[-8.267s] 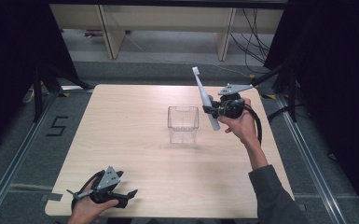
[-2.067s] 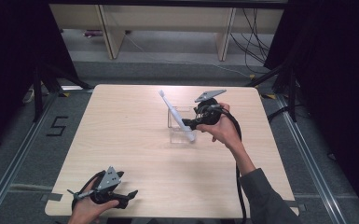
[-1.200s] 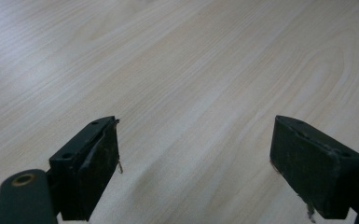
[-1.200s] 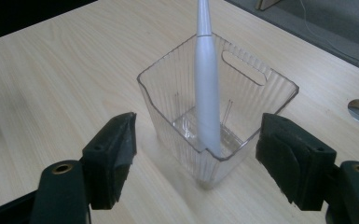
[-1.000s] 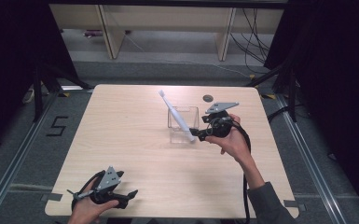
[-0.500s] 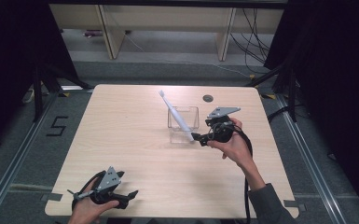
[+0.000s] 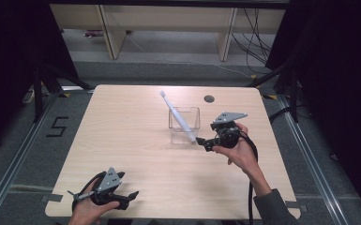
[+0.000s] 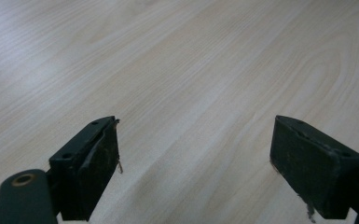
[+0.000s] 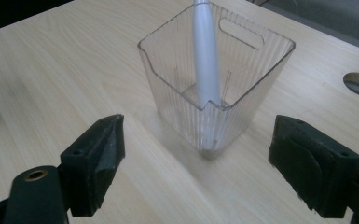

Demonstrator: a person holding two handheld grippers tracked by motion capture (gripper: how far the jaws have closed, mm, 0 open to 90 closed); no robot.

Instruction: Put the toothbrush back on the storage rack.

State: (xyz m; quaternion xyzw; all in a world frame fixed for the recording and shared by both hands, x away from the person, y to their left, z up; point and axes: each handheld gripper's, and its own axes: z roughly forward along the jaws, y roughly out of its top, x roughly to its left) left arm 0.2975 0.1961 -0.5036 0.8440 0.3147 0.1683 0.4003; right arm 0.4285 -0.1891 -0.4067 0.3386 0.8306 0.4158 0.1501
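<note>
Opening just now, my right gripper (image 7: 201, 143) has let go of the toothbrush (image 7: 178, 116), which leans in the cup (image 9: 214, 88) just ahead; my left gripper (image 7: 126, 197) gapes empty.

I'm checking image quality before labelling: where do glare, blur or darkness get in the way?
High view: the table is evenly lit, surroundings fall to near black. Left gripper view: a pale sheen washes out the wood grain at upper left; the near jaws are soft. Right gripper view: the clear container and toothbrush are fairly sharp, the ribbed walls blur what lies behind them, and the near jaws are soft.
</note>
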